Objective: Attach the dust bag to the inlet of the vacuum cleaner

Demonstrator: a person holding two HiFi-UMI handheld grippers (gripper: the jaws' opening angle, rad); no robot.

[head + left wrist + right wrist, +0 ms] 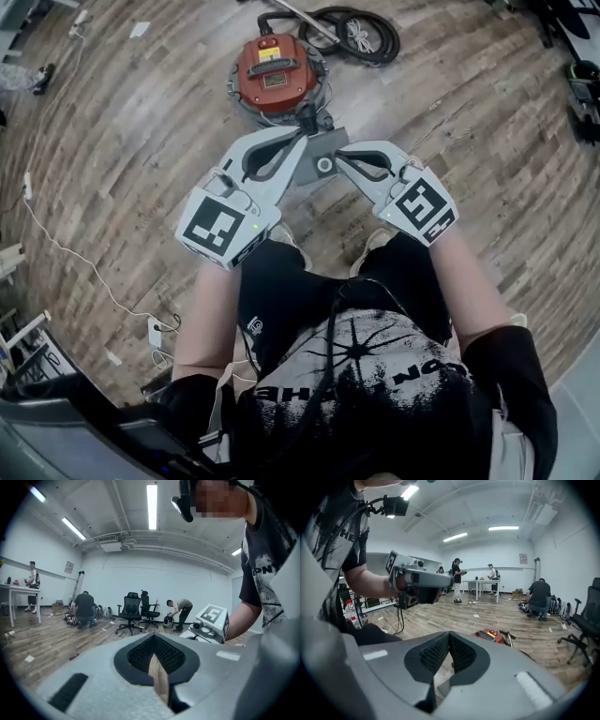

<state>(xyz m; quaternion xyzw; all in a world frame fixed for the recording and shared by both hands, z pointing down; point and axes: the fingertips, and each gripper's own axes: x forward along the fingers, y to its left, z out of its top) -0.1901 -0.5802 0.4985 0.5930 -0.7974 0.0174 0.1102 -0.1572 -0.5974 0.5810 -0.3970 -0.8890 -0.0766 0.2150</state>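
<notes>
The person is holding the left gripper (302, 139) and the right gripper (340, 157) out in front of the knees, tips pointing toward each other over the wood floor (141, 122). In the left gripper view its ribbed pads (140, 652) are pressing together at the tips with nothing between them, and only a sliver of floor is showing through the gap lower down. In the right gripper view the pads (433, 652) are likewise meeting tip to tip and pinching nothing.

The dust bag (325, 148), seen as a flat grey collar with a round hole, is showing in the head view right between the two gripper tips, with the left tip overlapping its edge; whether either tip is touching it cannot be told. The red vacuum cleaner (277, 73) is sitting on the floor just beyond the bag, apart from it, lid side up. Its black hose (361, 37) is coiling on the far side.

A white cable (66, 253) is trailing across the floor at the left. In the background, office chairs (132, 609) are standing by the far wall, other people are crouching or bending over gear on the floor, and a white table (486, 584) is standing further off.
</notes>
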